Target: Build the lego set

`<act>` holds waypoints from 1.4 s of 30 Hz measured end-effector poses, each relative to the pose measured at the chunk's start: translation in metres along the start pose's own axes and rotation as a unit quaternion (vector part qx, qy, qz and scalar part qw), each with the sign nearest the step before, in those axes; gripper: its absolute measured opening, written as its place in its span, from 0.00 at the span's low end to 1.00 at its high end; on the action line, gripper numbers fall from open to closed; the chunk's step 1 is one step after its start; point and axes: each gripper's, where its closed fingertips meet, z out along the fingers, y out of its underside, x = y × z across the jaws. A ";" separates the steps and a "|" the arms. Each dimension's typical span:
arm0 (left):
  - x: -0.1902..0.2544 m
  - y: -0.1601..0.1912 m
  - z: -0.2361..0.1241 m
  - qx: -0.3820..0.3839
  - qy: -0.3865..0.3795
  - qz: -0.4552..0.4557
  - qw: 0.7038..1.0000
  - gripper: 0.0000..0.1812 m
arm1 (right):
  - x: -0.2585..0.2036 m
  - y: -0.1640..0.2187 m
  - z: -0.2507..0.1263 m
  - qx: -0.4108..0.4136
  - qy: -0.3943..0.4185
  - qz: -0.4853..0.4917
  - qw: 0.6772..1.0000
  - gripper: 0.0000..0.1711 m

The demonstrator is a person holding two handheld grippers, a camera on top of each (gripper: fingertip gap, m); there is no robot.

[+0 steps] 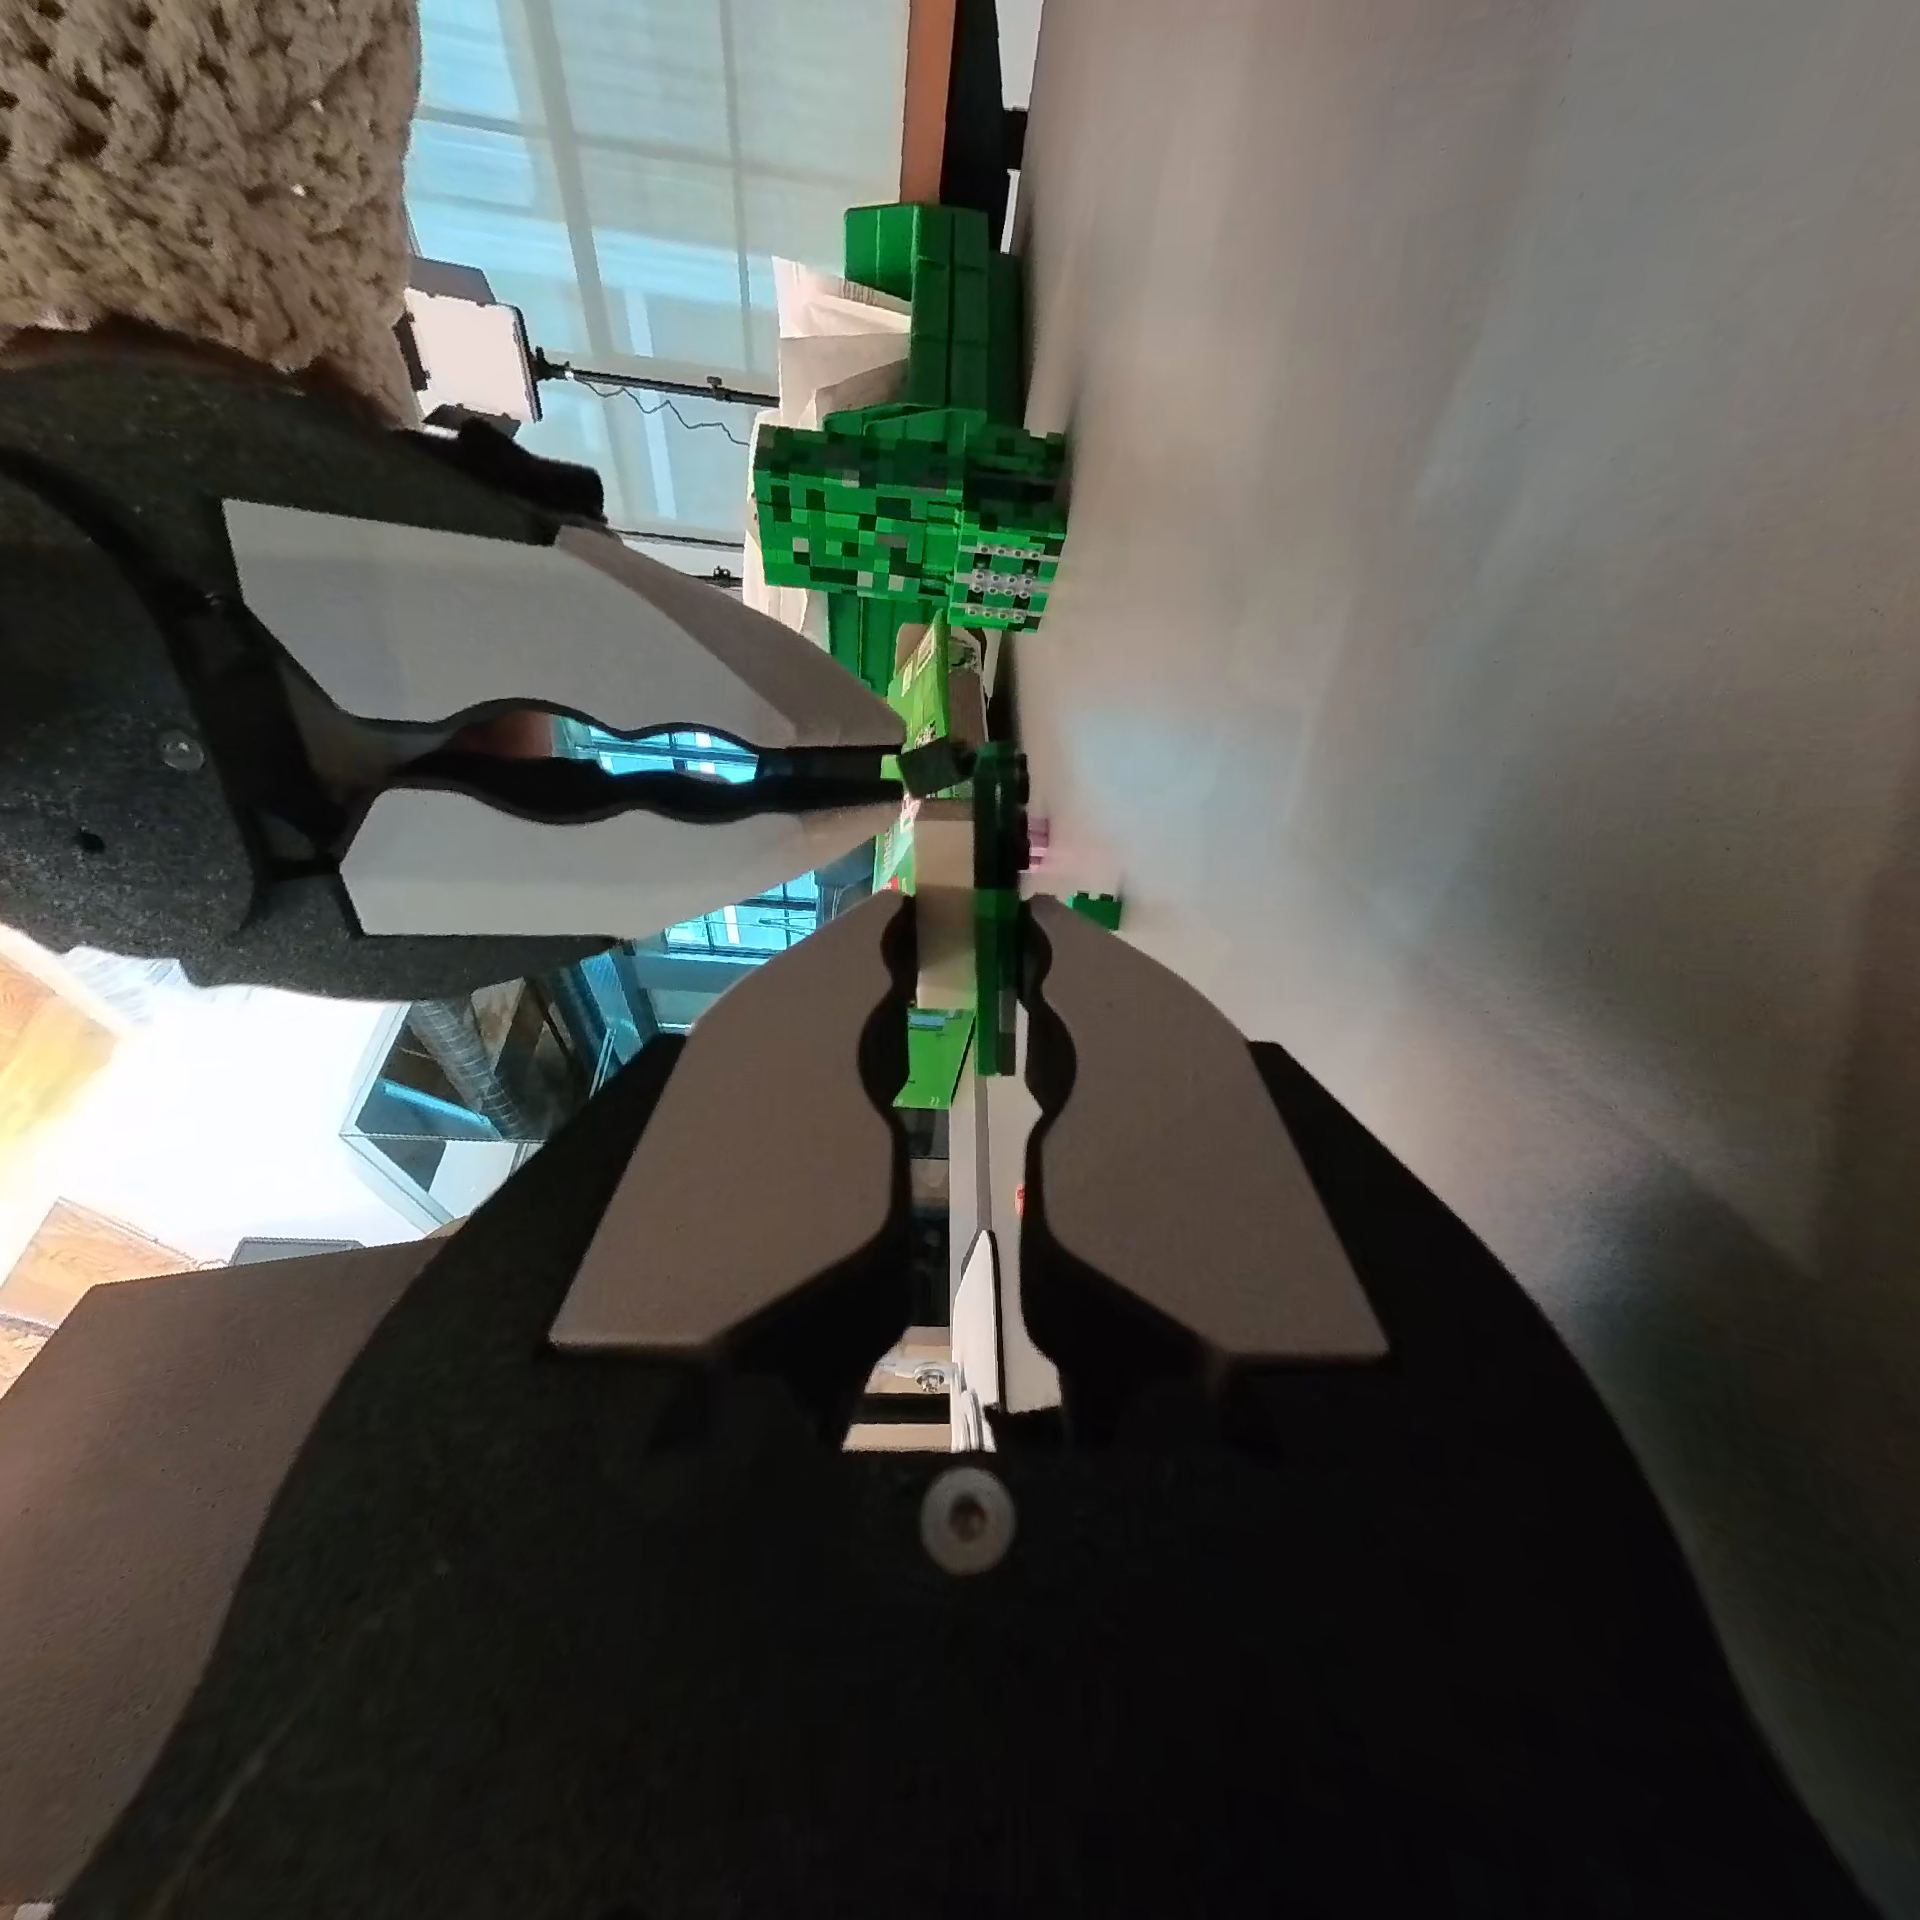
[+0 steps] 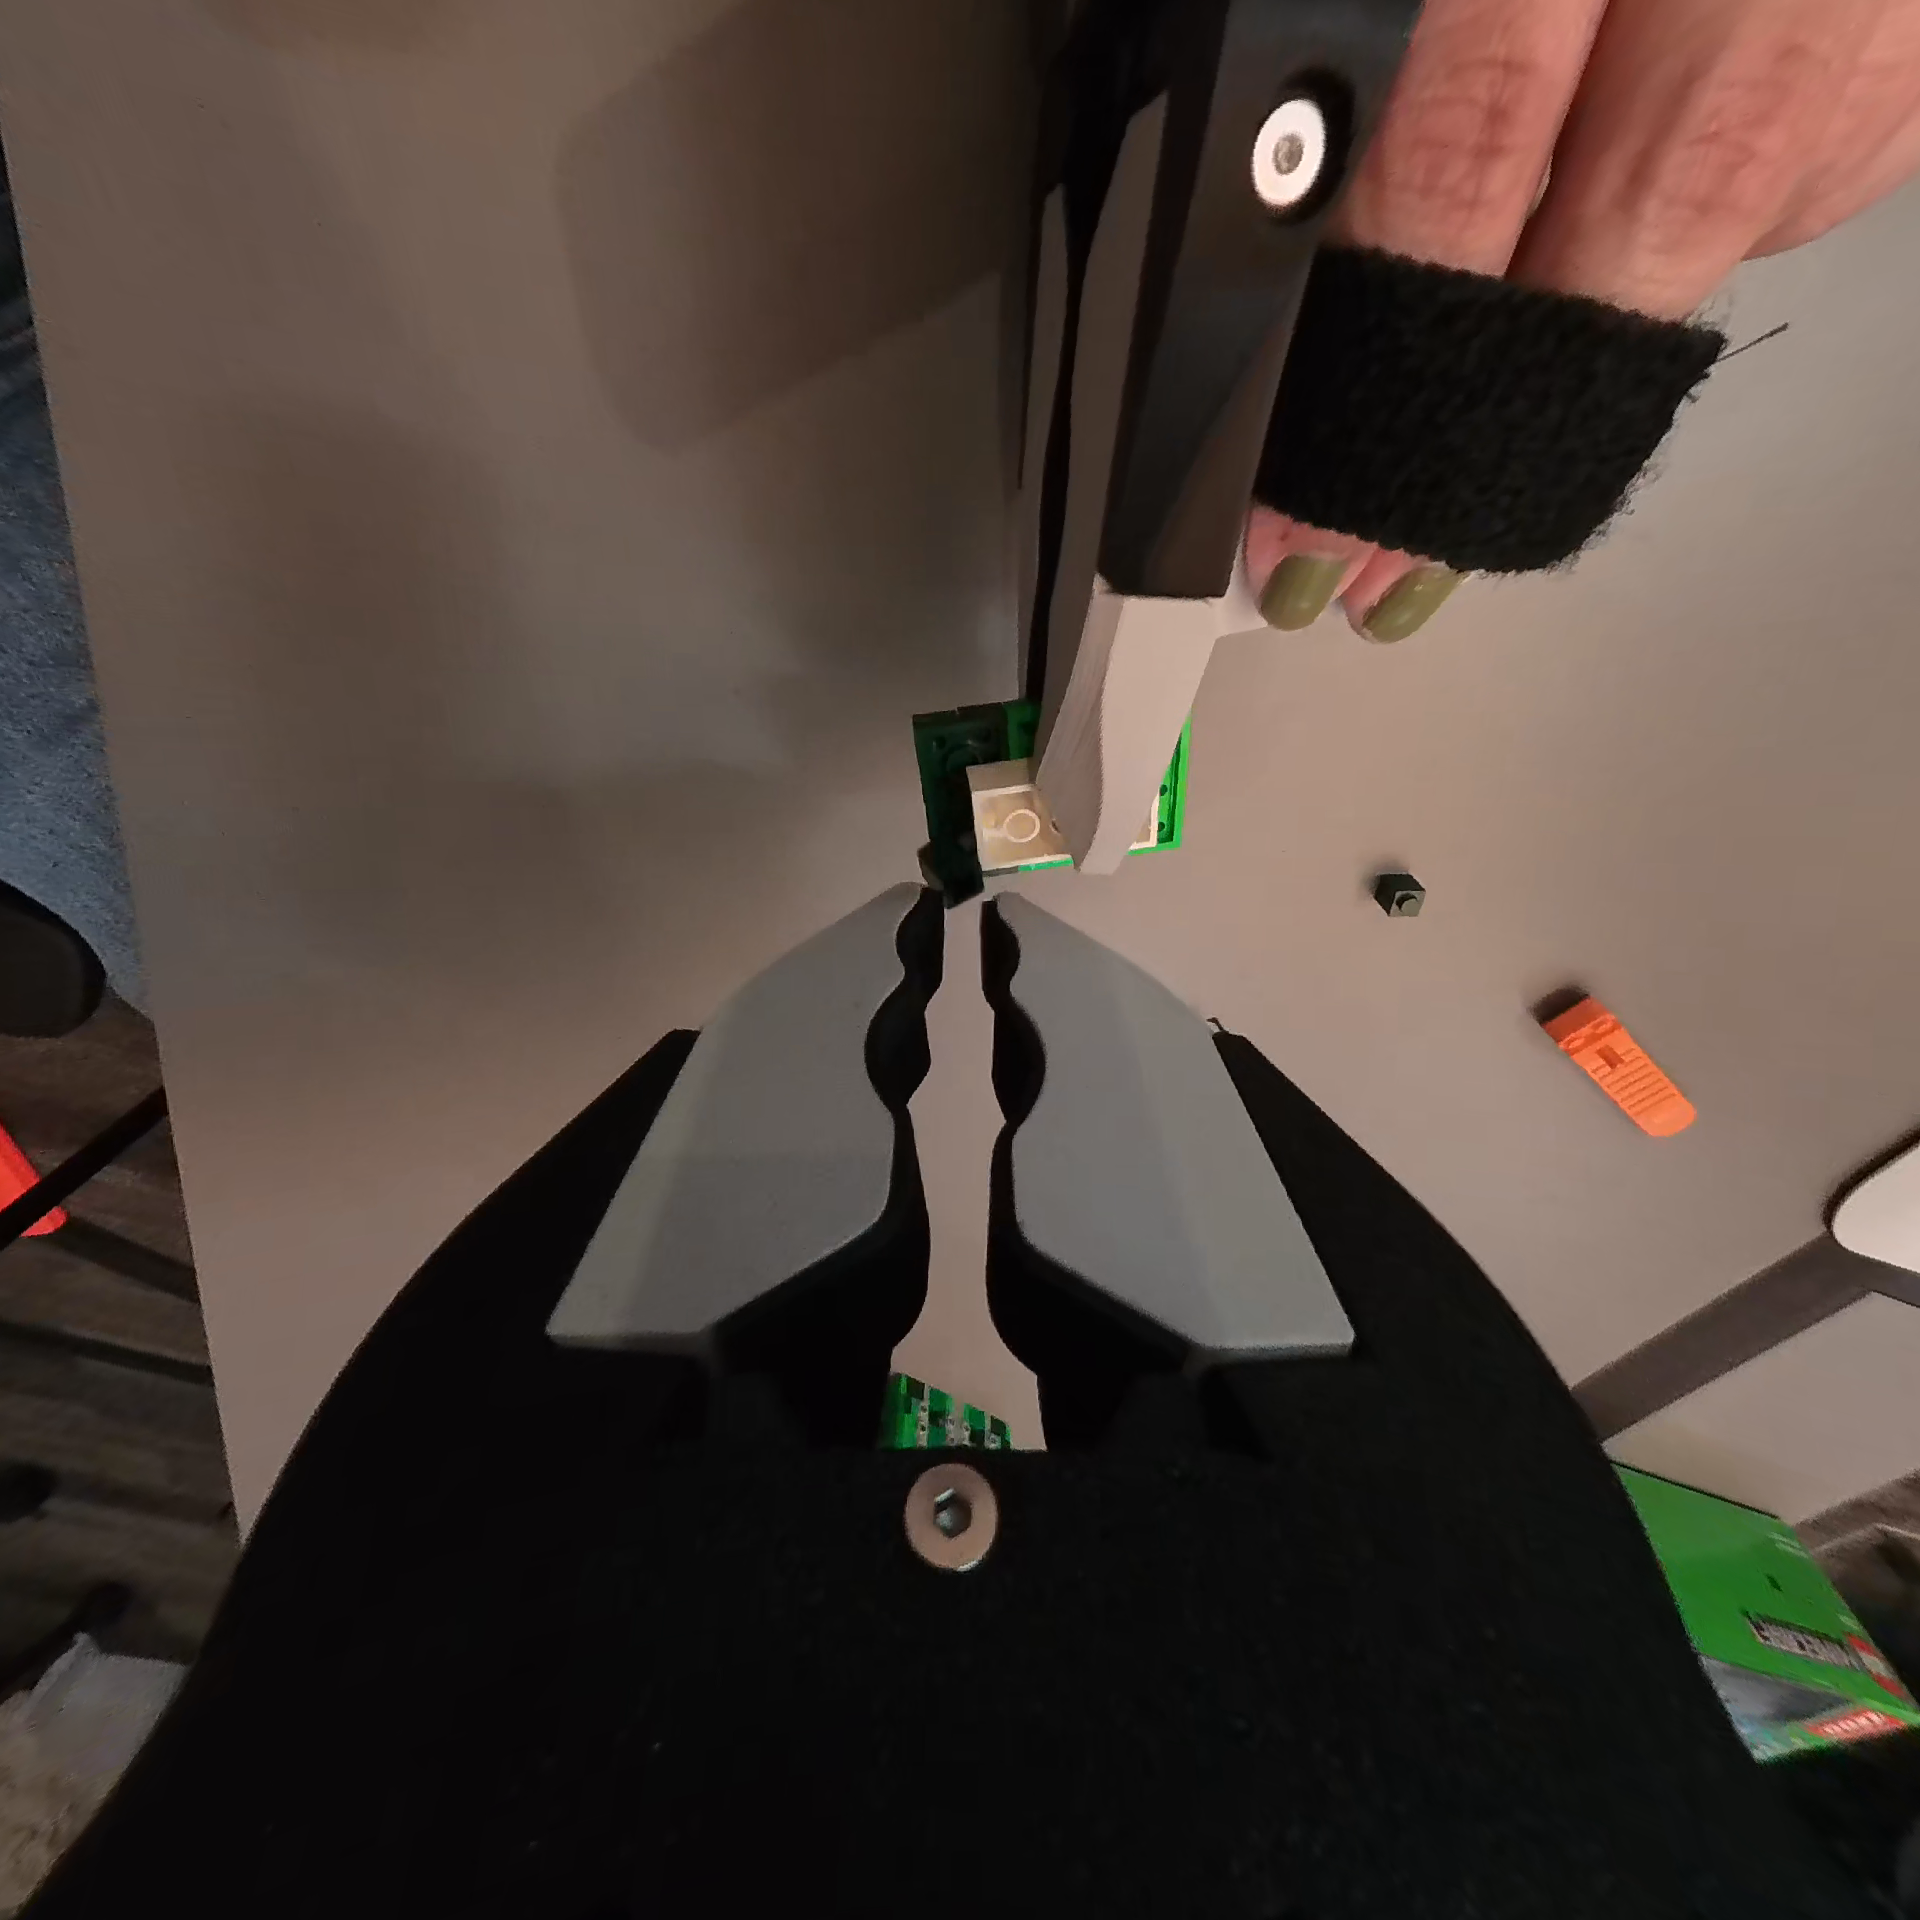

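Assembly mid-step: left claw [image 1: 971,914] clamps green plate assembly [image 1: 995,935] above tabletop [image 1: 1455,935]; right claw [image 2: 951,902] (nearly closed) pinches small dark brick [image 2: 951,878] at its edge; next, pressing home.

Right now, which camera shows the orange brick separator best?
The right wrist view. The orange brick separator lies in plain sight on the grey table, to the right of that gripper's fingers, with nothing covering it. The left wrist view does not show it at all.
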 end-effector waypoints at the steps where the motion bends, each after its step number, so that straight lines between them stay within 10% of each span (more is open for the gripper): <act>1: 0.000 0.000 0.000 0.000 0.000 -0.001 1.000 0.09 | 0.000 0.000 0.000 0.000 0.001 0.000 1.000 0.04; 17: -0.018 0.038 0.001 -0.090 -0.033 -0.072 0.993 0.09 | 0.010 0.013 -0.007 0.044 0.056 0.085 0.994 0.02; 30: -0.047 0.093 -0.019 -0.112 -0.107 -0.206 0.966 0.09 | 0.040 0.026 -0.001 0.394 0.227 0.341 0.823 0.07; 42: -0.043 0.105 -0.030 -0.131 -0.107 -0.181 0.969 0.09 | 0.089 -0.028 0.046 0.384 0.217 0.348 0.828 0.10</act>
